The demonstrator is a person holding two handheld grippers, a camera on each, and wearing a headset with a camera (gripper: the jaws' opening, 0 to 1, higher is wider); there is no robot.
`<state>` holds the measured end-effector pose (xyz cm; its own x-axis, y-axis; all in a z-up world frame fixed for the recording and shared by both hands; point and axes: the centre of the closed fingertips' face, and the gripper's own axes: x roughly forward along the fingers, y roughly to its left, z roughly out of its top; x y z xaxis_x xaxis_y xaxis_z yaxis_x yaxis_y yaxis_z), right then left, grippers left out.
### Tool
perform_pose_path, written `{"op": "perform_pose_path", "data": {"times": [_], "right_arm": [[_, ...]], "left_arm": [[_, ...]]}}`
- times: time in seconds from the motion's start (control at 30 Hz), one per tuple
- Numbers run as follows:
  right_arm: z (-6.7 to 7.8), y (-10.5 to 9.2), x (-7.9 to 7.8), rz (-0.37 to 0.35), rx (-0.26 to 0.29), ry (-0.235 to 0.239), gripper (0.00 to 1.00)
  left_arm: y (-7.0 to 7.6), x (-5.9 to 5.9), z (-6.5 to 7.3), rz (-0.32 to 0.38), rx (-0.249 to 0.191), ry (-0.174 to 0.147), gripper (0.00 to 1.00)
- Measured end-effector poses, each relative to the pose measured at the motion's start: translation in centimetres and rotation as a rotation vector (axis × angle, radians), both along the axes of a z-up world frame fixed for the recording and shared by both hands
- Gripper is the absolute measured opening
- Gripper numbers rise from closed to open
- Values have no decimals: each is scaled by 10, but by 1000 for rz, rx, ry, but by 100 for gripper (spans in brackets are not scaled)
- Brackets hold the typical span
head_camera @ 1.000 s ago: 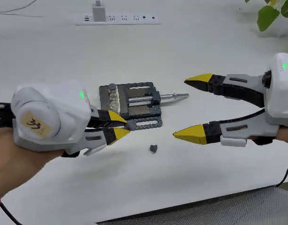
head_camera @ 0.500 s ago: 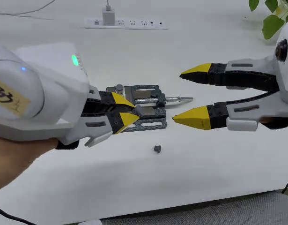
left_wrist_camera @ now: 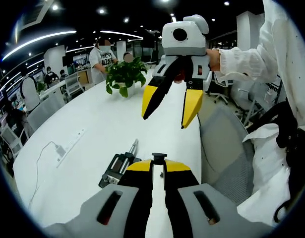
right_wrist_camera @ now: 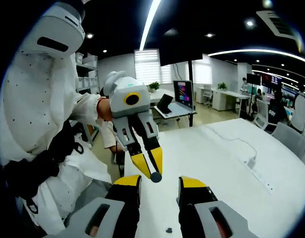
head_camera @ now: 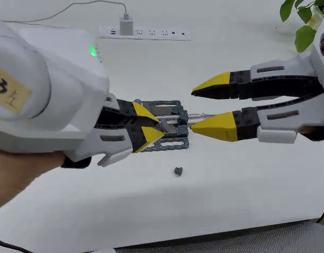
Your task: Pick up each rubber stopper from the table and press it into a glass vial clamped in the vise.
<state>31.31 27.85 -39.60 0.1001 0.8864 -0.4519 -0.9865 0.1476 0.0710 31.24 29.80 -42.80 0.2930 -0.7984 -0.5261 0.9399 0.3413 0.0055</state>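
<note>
So over that last second I'd brought both tools together above the black metal vise [head_camera: 175, 141]. My left gripper [head_camera: 160, 127] had come up off the vise end, pinched nearly closed on a small dark grey rubber stopper [head_camera: 164, 125] right at its yellow tips. The left gripper view had that stopper [left_wrist_camera: 159, 157] poking up between the jaws. My right gripper [head_camera: 195, 112] had slid in from the side and was now just in front of it, jaws spread wide with nothing in them. The stopper pointed into that gap without touching either jaw. To me that read as a re-grip or handover before pressing, not a press yet. The glass vials were hidden behind the left tool, so I couldn't tell how many were already plugged. A second dark stopper [head_camera: 178, 171] sat on the white table [head_camera: 230, 200] just in front of the vise, not picked up yet.
</note>
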Motion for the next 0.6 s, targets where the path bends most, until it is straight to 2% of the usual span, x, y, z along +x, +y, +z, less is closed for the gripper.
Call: {"op": "perform_pose_path", "data": {"times": [0.3,0.6], "right_arm": [[-7,7,-12,57,-19,29,17],[-11,8,-17,77,-29,31,15]], "left_arm": [[-6,-8,6,-29,-7,-6,4],[-9,-10,12,-47,-21,-6,4]]}}
